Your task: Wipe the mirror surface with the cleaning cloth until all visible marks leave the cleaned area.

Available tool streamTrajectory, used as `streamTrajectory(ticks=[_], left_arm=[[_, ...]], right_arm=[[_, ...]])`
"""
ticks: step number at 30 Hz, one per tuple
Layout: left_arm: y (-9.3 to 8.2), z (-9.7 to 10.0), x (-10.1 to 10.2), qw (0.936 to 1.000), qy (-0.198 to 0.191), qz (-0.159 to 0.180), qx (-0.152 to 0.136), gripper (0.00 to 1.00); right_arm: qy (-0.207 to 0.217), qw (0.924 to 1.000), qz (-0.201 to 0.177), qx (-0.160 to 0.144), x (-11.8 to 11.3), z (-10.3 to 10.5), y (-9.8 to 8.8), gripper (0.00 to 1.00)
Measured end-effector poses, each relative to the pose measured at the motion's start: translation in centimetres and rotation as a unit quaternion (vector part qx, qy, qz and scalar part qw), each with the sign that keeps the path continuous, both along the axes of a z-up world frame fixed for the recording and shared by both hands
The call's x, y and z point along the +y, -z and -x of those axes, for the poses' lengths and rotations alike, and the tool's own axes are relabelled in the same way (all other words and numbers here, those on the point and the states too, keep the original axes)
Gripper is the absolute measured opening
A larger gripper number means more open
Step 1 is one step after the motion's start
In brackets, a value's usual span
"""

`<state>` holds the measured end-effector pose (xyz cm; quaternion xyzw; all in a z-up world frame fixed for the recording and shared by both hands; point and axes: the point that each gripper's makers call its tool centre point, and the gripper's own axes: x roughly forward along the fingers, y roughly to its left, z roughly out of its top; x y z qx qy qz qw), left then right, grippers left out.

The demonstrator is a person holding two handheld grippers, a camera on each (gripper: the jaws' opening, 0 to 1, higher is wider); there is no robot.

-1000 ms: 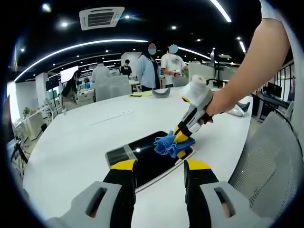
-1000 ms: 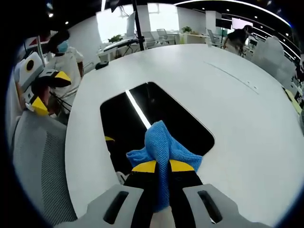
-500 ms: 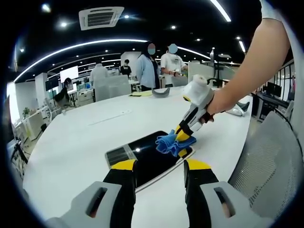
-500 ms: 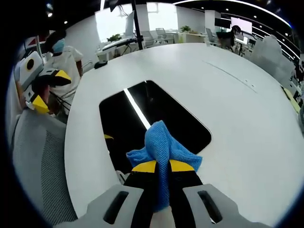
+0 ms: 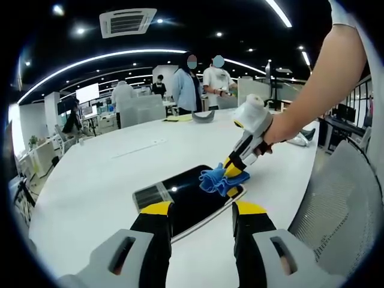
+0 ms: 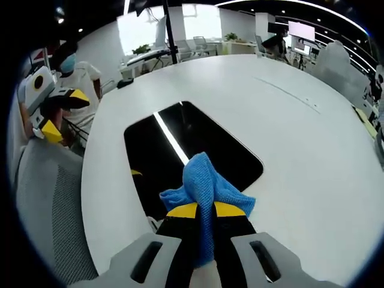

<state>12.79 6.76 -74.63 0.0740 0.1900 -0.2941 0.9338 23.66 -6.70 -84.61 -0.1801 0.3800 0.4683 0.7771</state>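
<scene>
A dark mirror [image 5: 186,201] lies flat on a white table [image 5: 108,174] in an open office, its glass reflecting a strip of ceiling light. In the left gripper view, the right gripper [image 5: 231,171] reaches in from the right in a person's hand [image 5: 273,133], its yellow-tipped jaws closed on a bunched blue cloth [image 5: 219,180] pressed on the mirror near the right-hand edge. The left gripper [image 5: 198,213] hangs over the mirror's near end with its jaws spread wide and nothing between them.

In the right gripper view, the cloth [image 6: 207,189] bulges out past the clamped jaws of the right gripper [image 6: 205,211] and rests on the near part of the mirror [image 6: 192,150]. The left gripper [image 6: 51,117] shows at the far left, off the table [image 6: 288,126], beside a grey mesh chair [image 6: 51,204].

People [image 5: 201,84] stand at the table's far side.
</scene>
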Motion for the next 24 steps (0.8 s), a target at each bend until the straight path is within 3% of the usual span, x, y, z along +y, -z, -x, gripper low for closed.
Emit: streamTrajectory(ticks=[24], left_arm=[[0.02, 0.01, -0.03, 1.0, 0.0, -0.002, 0.0, 0.38]], right_arm=[[0.022, 0.9997, -0.006, -0.001, -0.33, 0.57, -0.02, 0.03]])
